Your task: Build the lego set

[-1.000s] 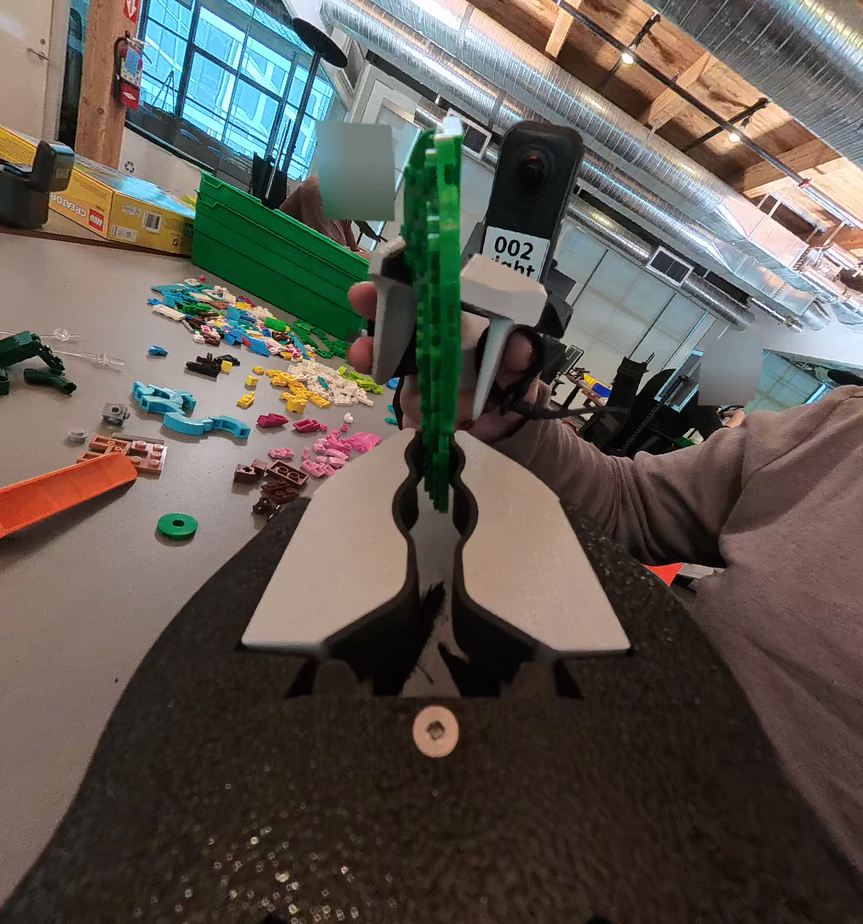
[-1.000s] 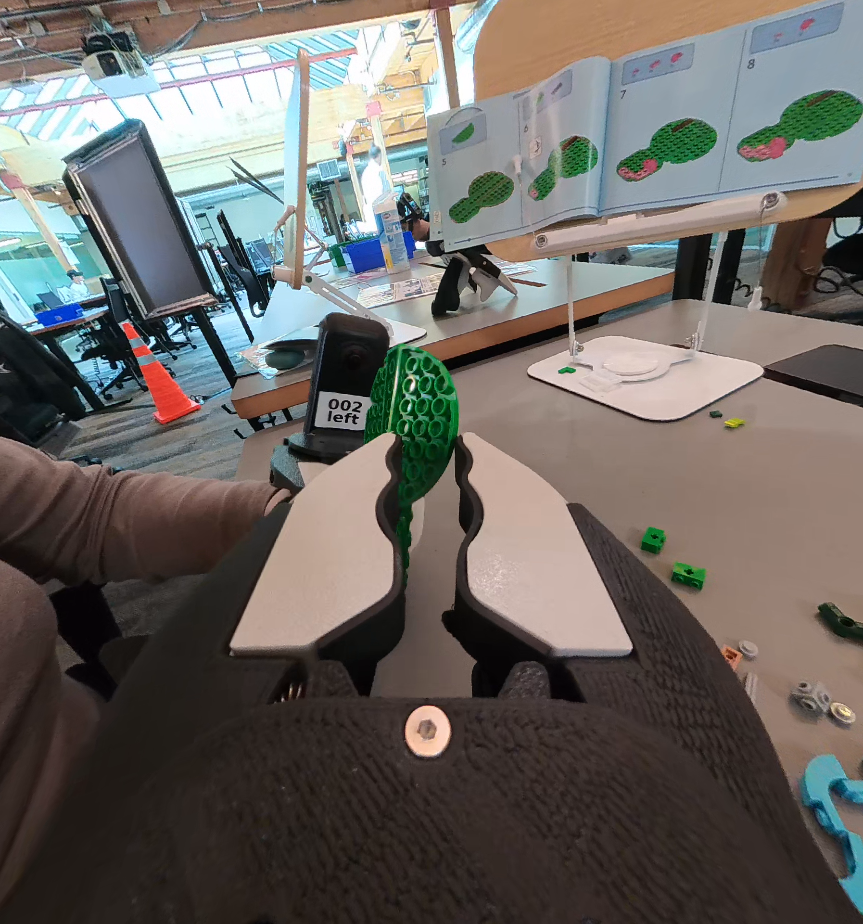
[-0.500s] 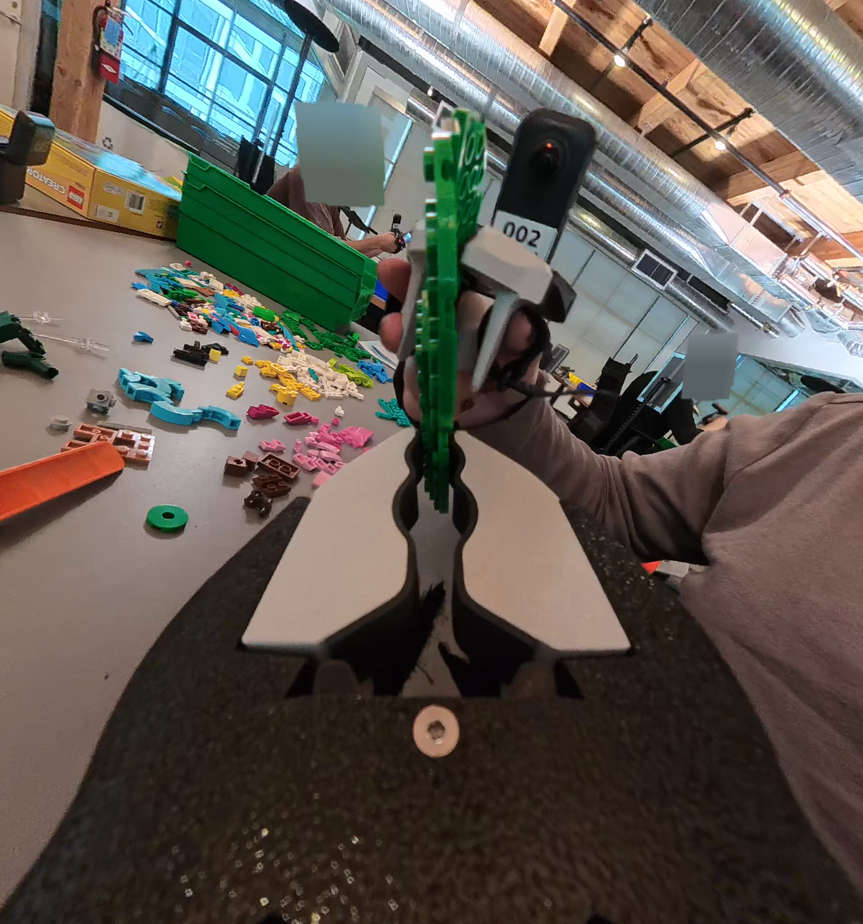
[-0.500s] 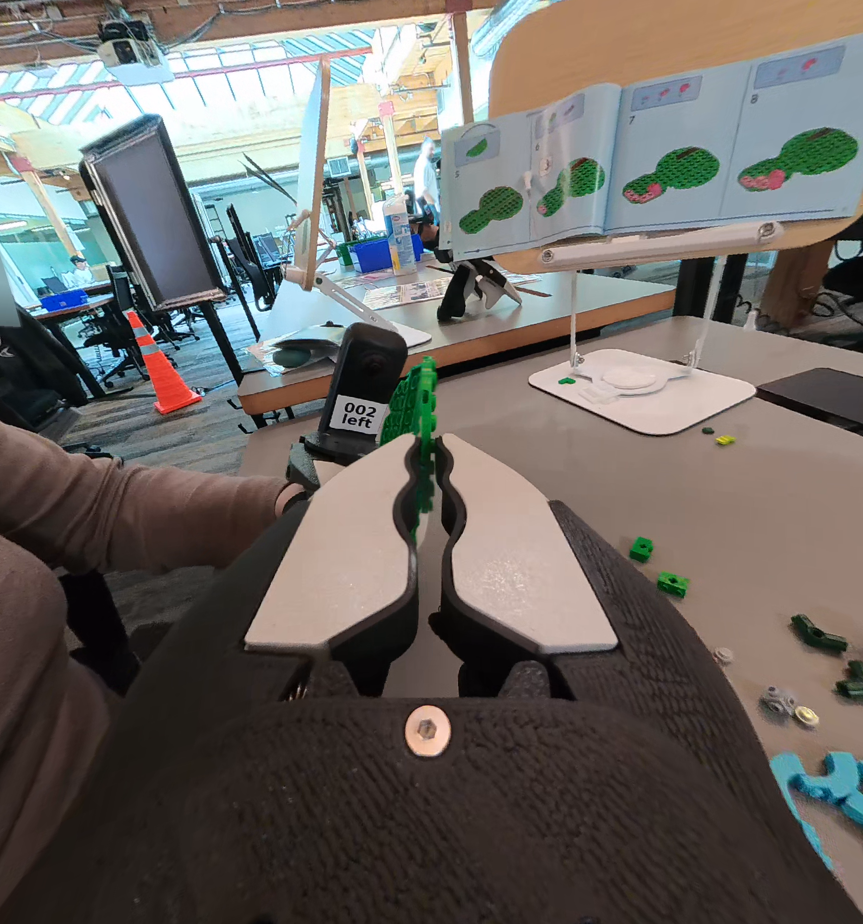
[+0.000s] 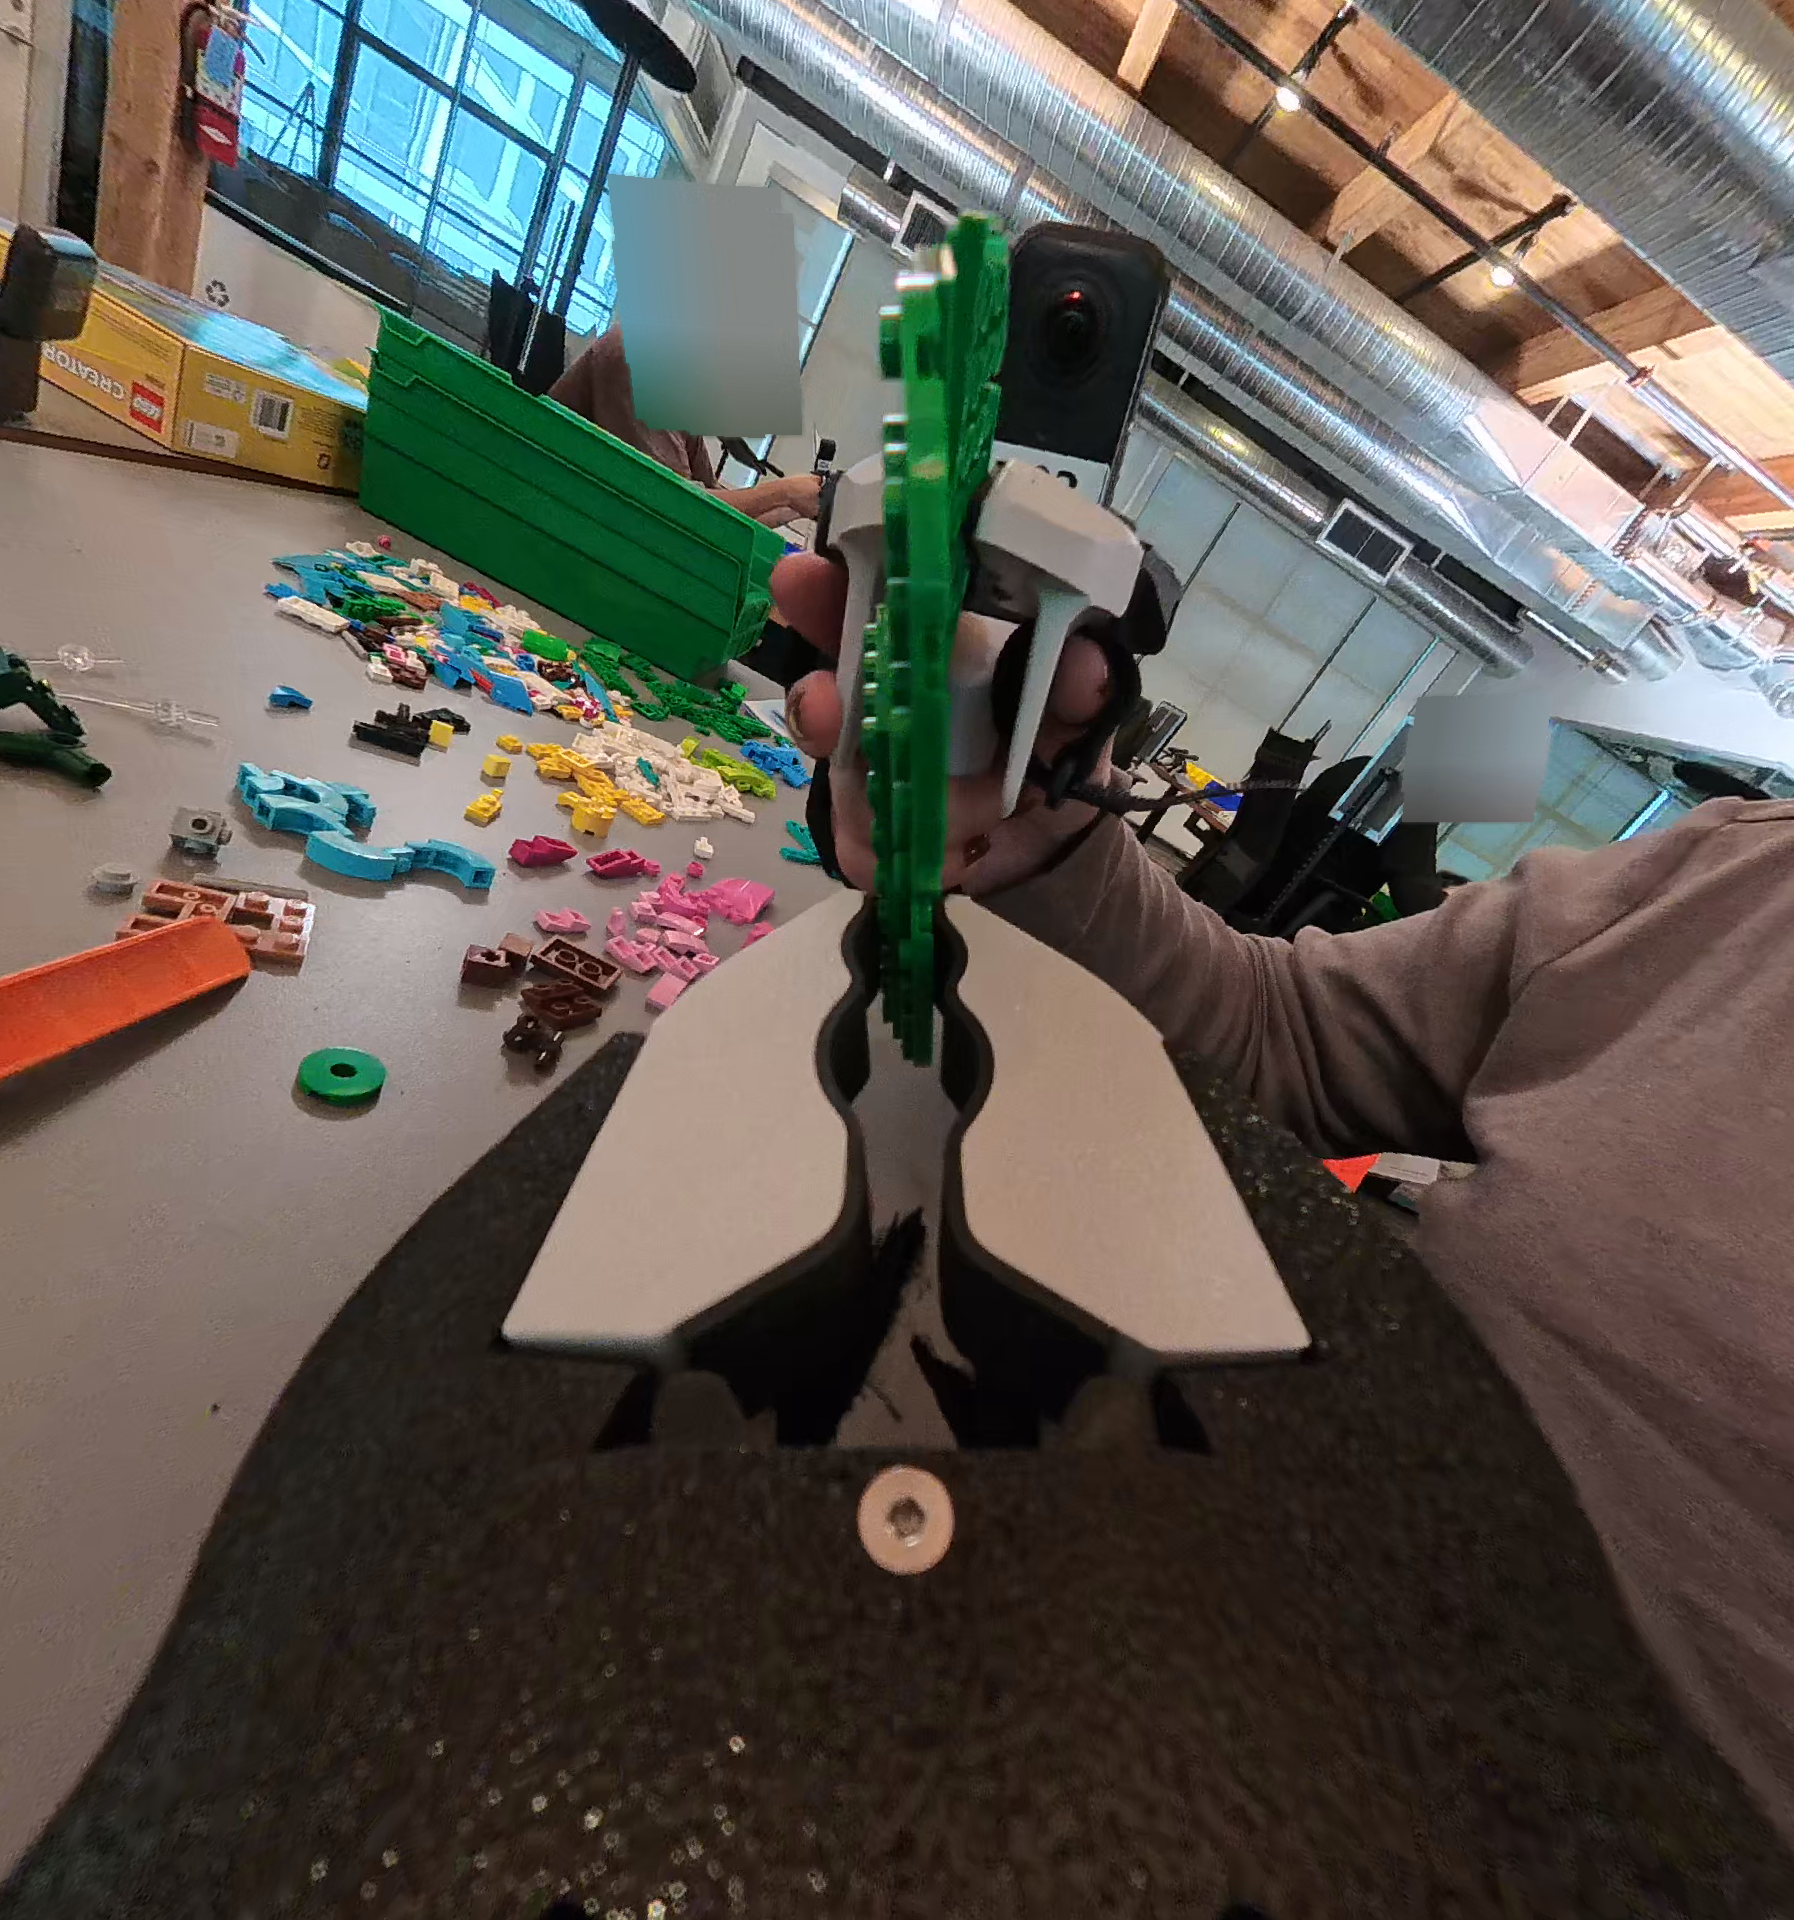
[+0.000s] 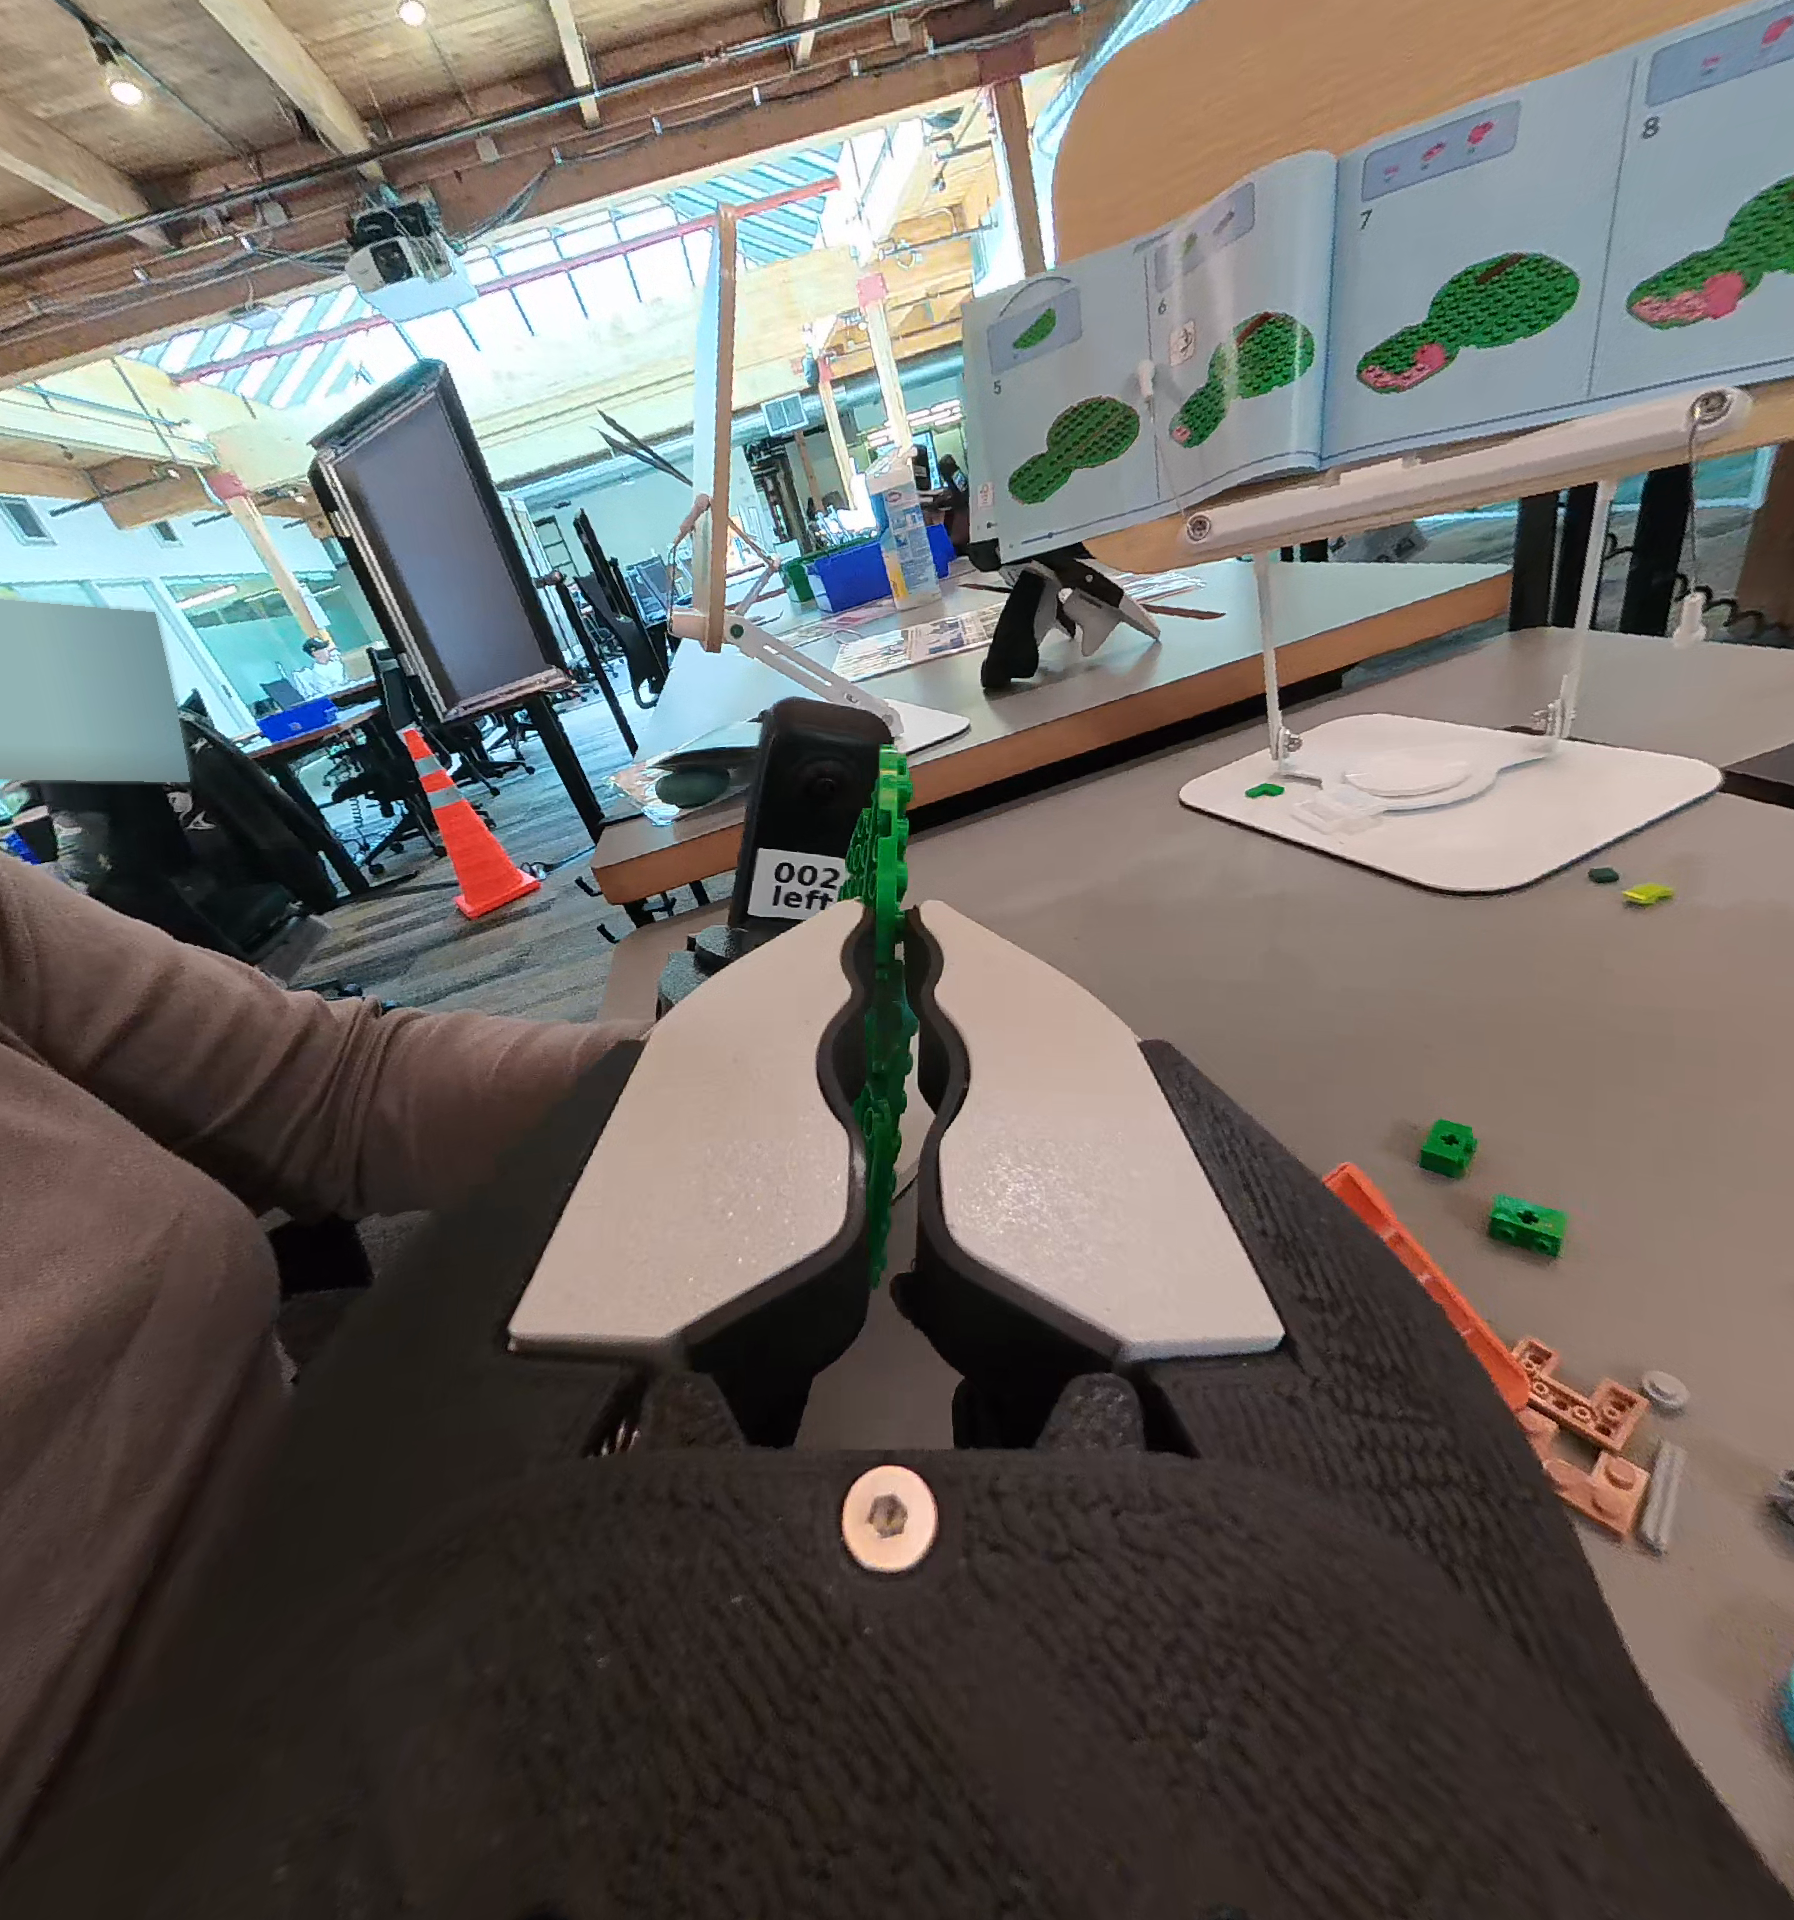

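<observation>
Both of my grippers are clamped on one flat green studded Lego plate assembly (image 5: 924,665), held edge-on in the air above the grey table (image 5: 145,1247). My left gripper (image 5: 903,997) pinches its lower edge, and my right gripper (image 6: 898,997) bites the opposite end, each set of fingers closed against the plate's faces. Loose bricks in many colours (image 5: 581,748) lie scattered on the table beside a green plastic bin (image 5: 560,520). An open instruction booklet (image 6: 1392,312) rests on a white stand (image 6: 1444,800) farther off.
</observation>
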`<move>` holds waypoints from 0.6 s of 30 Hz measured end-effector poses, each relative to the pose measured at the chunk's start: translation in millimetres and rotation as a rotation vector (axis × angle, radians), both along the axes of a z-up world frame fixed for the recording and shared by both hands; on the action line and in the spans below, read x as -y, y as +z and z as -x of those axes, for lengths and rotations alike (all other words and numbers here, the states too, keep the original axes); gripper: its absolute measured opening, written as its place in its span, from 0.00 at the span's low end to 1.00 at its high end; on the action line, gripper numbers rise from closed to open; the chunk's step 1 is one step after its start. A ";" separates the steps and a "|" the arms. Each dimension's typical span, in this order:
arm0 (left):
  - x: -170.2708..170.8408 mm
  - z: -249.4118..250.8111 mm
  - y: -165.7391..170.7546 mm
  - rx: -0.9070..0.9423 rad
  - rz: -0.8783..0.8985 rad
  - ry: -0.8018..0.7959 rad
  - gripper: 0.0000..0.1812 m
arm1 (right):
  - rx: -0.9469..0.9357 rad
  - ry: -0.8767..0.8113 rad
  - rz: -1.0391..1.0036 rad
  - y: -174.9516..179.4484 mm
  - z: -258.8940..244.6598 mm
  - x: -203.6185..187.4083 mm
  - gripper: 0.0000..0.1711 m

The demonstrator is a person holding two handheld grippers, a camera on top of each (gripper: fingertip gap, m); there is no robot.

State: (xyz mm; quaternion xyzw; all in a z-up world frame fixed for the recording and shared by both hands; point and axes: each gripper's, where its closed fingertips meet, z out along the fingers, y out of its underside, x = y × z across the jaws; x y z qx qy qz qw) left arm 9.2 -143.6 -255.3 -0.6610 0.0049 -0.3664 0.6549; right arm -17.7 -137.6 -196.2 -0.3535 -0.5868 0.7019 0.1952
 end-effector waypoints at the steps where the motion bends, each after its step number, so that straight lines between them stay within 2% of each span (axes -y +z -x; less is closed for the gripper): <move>1: 0.2 0.2 0.3 0.004 -0.001 -0.001 0.04 | 0.002 0.002 0.000 0.0 -0.2 0.3 0.02; 10: 0.5 -0.4 0.1 -0.002 -0.002 0.000 0.04 | 0.035 0.023 0.054 -4.0 1.5 3.8 0.02; 18: 1.0 -1.3 0.3 -0.010 -0.006 0.001 0.05 | 0.008 -0.018 -0.005 -6.2 2.5 2.7 0.03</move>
